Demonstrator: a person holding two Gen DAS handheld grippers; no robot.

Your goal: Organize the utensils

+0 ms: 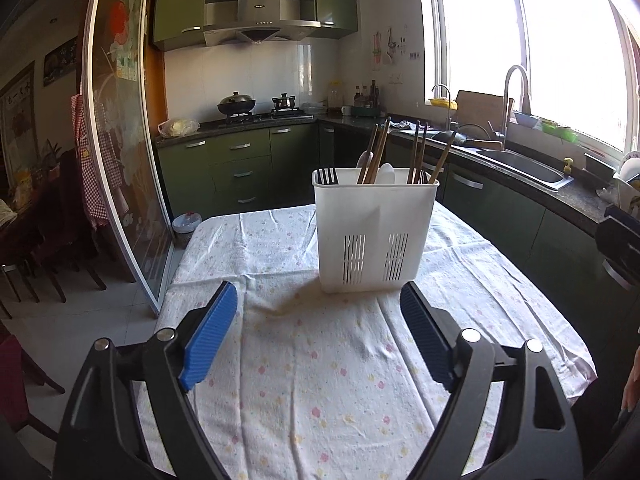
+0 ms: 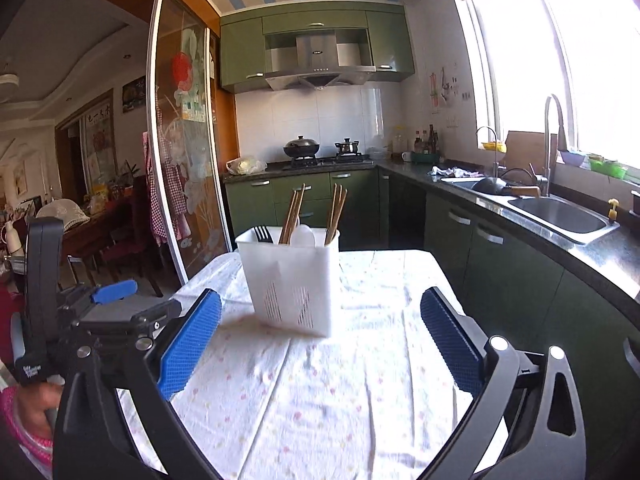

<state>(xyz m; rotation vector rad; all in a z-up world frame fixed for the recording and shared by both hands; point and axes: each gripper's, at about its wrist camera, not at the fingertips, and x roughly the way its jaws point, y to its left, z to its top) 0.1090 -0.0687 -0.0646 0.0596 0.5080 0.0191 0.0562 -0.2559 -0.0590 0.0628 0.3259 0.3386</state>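
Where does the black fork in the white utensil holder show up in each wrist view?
Left wrist: black fork at the holder's back left corner, centre frame.
Right wrist: black fork at the holder's left end, left of centre.
Shared landmark: range hood.

You will find almost no legible text in either view. On the hanging scroll point(image 1: 18, 108) on the far-room wall, large dark brush characters are visible, but you cannot read them with certainty. The range hood point(image 1: 259, 6) carries a small dark brand mark at its centre, too small to read. A strap tag point(image 2: 32, 372) beside the left gripper point(image 2: 114, 292) bears small white lettering, which is blurred. The papers on the glass sliding door point(image 2: 190, 106) show print too fine to read.
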